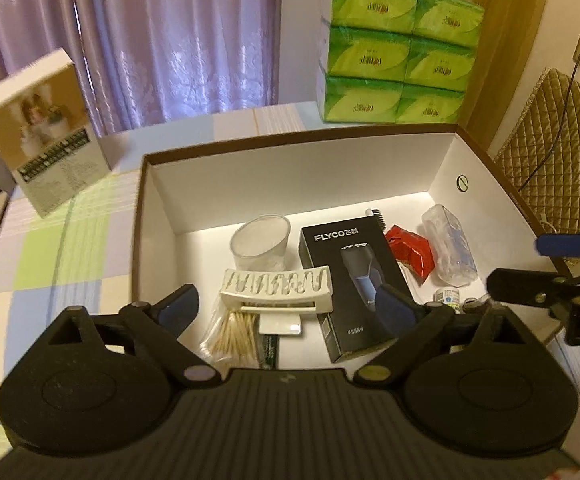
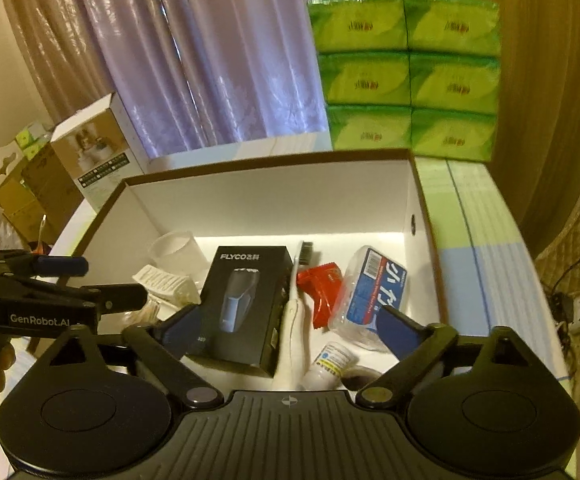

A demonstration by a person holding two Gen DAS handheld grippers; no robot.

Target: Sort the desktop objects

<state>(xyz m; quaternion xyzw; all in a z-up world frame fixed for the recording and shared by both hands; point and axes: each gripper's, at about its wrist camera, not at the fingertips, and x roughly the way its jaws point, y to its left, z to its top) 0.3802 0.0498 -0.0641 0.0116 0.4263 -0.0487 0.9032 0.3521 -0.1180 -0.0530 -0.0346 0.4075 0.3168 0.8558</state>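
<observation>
Box: we see a large open cardboard box, brown outside and white inside point(image 1: 441, 164), standing on a desk with a pastel checked cloth point(image 1: 66, 240); the sorted things lie on its floor, so we judge it the collecting place.
Left gripper: our left gripper point(image 1: 288, 304) hovers over the box's near edge, blue-padded fingers spread wide, holding nothing.
Right gripper: our right gripper point(image 2: 290, 330) hangs beside it over the same edge, also spread and empty.
Why both bare: we take it that one item is already dropped and the next is not yet chosen.
Shaver carton: the black rectangular FLYCO shaver carton point(image 2: 246, 304) lies flat mid-floor, long axis running from near edge to far wall, lettering end toward the far wall.
Toothbrush: the white toothbrush with dark bristles point(image 2: 295, 292) lies just right of it, parallel, head toward the far wall.
Left side: a clear plastic cup point(image 1: 261, 242) stands upright; a cream ridged plastic rack point(image 1: 278, 290) lies crosswise over a bundle of wooden sticks point(image 1: 234, 336).
Right side: a red foil packet point(image 2: 321, 288), a clear bottle with blue label point(image 2: 373, 288) on its side, and a small white bottle point(image 2: 331, 362) at the near edge.
</observation>
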